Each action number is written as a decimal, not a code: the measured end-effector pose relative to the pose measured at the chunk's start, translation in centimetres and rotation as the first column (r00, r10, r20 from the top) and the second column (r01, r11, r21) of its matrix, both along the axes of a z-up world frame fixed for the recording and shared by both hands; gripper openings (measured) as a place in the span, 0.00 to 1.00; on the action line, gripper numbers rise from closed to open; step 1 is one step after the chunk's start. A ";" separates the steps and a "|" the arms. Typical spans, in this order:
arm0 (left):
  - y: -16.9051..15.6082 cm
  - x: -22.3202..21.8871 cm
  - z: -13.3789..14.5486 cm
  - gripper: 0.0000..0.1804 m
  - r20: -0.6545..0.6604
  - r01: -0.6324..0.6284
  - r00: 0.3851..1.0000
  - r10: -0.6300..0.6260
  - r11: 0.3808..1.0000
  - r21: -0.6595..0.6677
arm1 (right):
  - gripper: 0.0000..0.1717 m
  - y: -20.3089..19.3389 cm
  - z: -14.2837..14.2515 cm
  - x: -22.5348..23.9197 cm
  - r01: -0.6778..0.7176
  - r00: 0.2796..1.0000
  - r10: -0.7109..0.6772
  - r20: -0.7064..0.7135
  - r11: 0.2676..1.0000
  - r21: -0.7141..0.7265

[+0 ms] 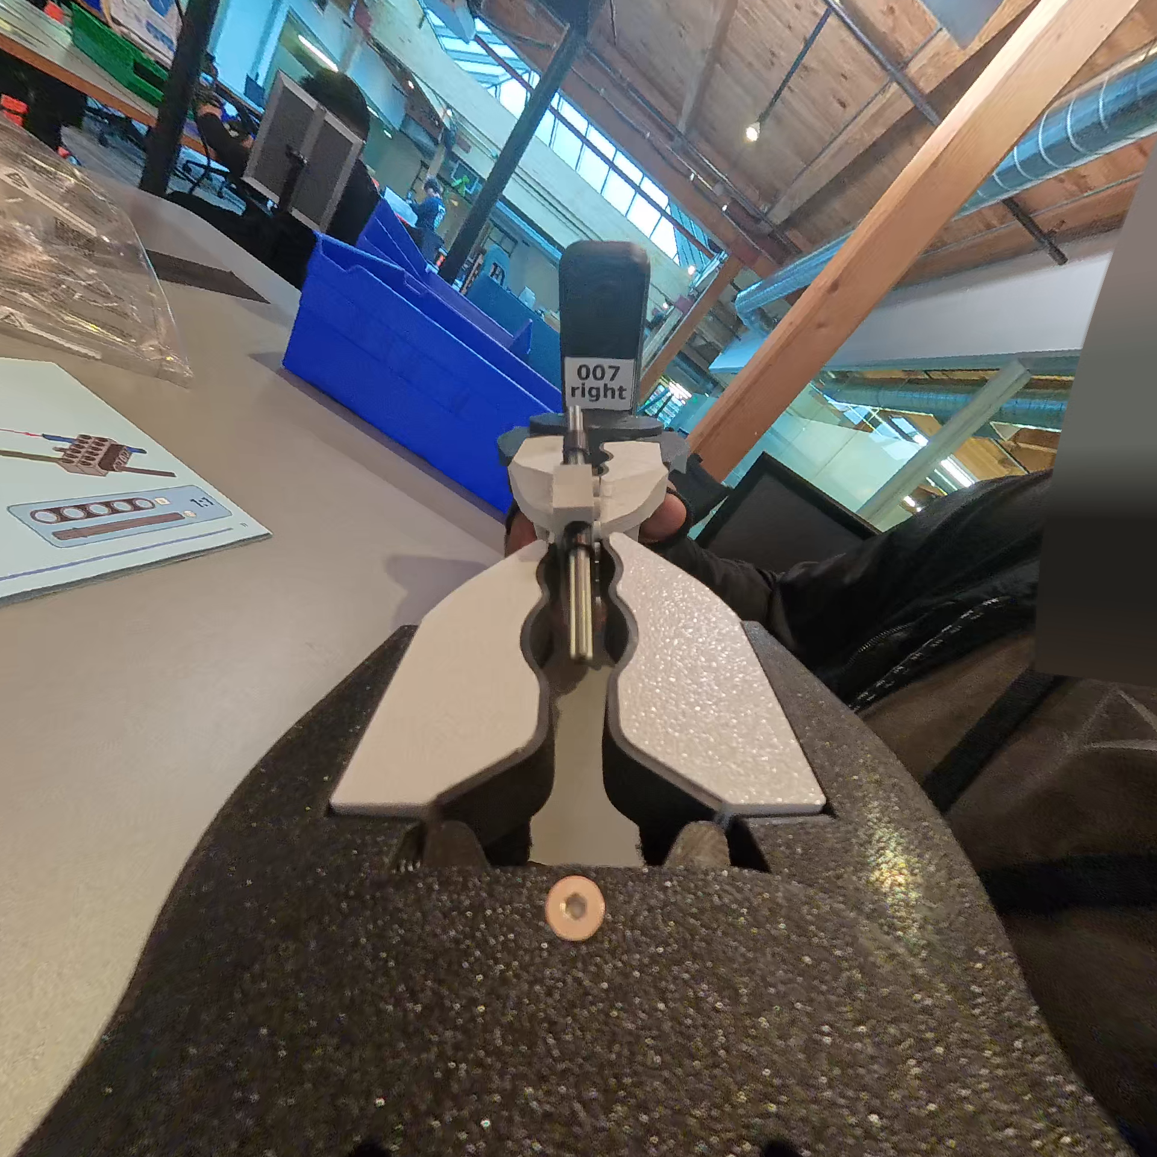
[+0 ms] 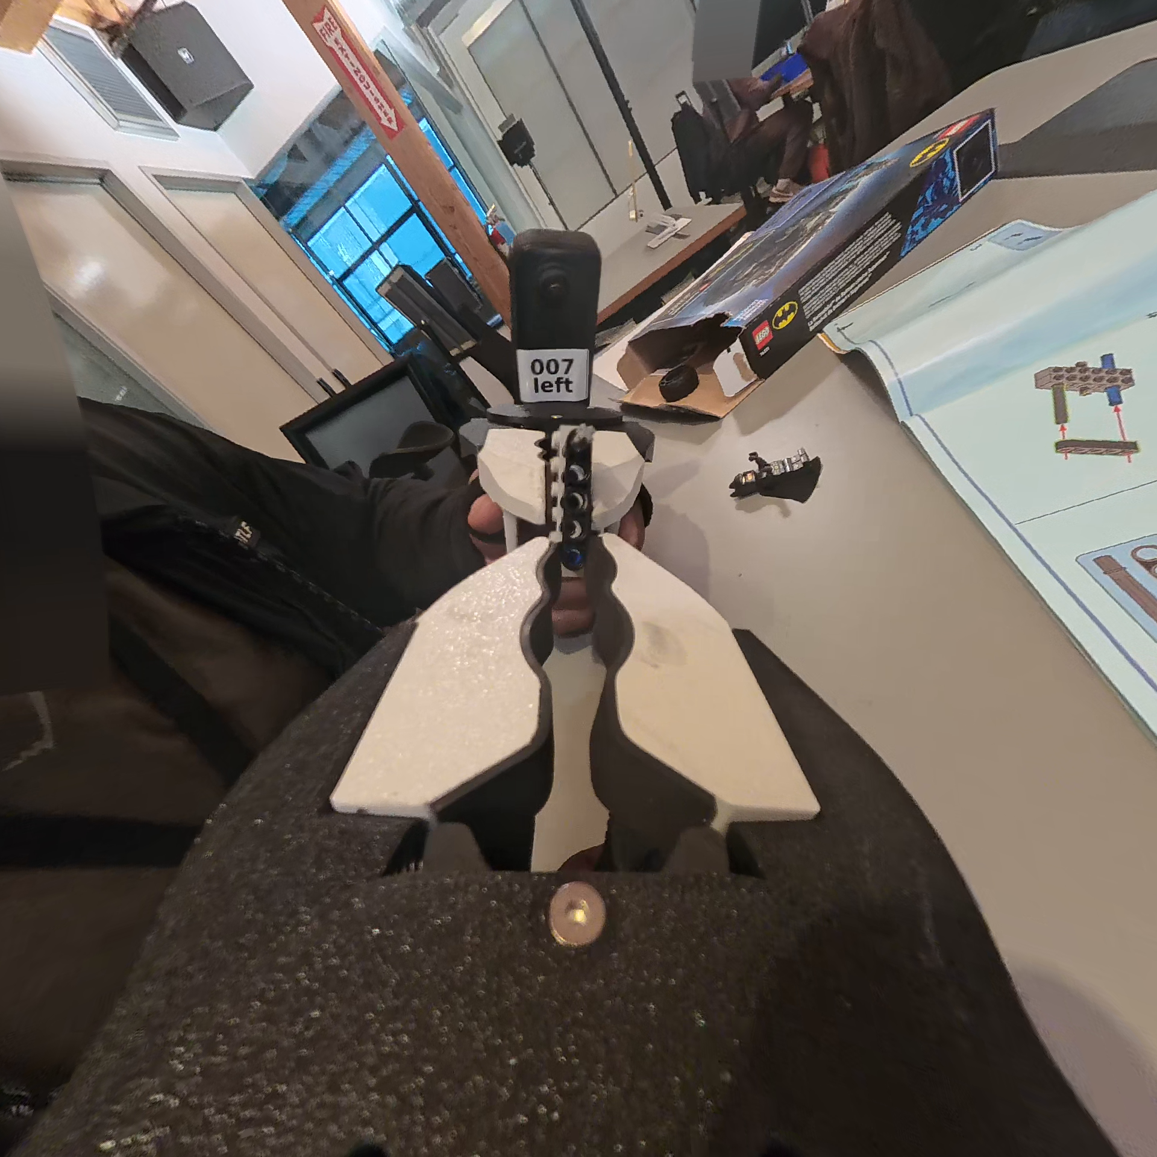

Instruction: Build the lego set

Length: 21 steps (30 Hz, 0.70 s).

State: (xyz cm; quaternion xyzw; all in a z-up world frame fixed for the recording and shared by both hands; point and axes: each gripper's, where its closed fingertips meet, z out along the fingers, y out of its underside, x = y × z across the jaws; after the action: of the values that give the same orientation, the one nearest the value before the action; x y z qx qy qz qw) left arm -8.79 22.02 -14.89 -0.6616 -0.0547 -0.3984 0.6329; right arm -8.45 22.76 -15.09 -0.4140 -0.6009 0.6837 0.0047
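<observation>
Facing each other tip to tip above the grey table (image 1: 263, 657), the left gripper (image 1: 579, 601) pinches a dark beam with a row of round holes (image 2: 575, 494), held on edge, while the right gripper (image 2: 573, 588) is clamped on a slim silver metal rod (image 1: 580, 601) that reaches in between the left one's white fingers (image 1: 476, 663). Around them lie an open building-instruction booklet (image 1: 119, 476), a blue plastic bin (image 1: 401, 363), a clear plastic bag (image 1: 69, 250), a torn-open toy box (image 2: 833, 275) and a small dark minifigure with a cape (image 2: 779, 476).
</observation>
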 end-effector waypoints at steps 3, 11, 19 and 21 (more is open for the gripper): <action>0.0 -0.4 0.1 0.06 0.010 -0.021 1.000 0.021 1.000 0.002 | 0.05 -0.3 -0.5 0.0 -0.015 1.000 0.015 0.021 1.000 0.013; 0.0 -0.7 0.1 0.06 0.041 -0.026 0.999 0.026 1.000 -0.003 | 0.05 -0.6 -0.8 -0.1 -0.005 1.000 0.004 0.024 0.999 0.038; 0.0 -0.7 0.0 0.07 0.041 -0.008 0.999 0.009 1.000 -0.027 | 0.05 -0.5 -0.8 -0.3 0.025 1.000 -0.025 0.006 0.998 0.053; -0.1 -0.7 -0.1 0.07 0.028 0.001 1.000 0.000 0.999 -0.038 | 0.05 -0.5 -0.7 -0.3 0.025 1.000 -0.025 0.005 0.998 0.053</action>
State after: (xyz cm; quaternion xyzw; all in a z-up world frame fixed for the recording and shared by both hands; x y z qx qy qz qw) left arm -9.45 21.97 -14.97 -0.6678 -0.0707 -0.4066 0.6194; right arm -8.78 22.29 -15.78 -0.4230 -0.6135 0.6665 0.0224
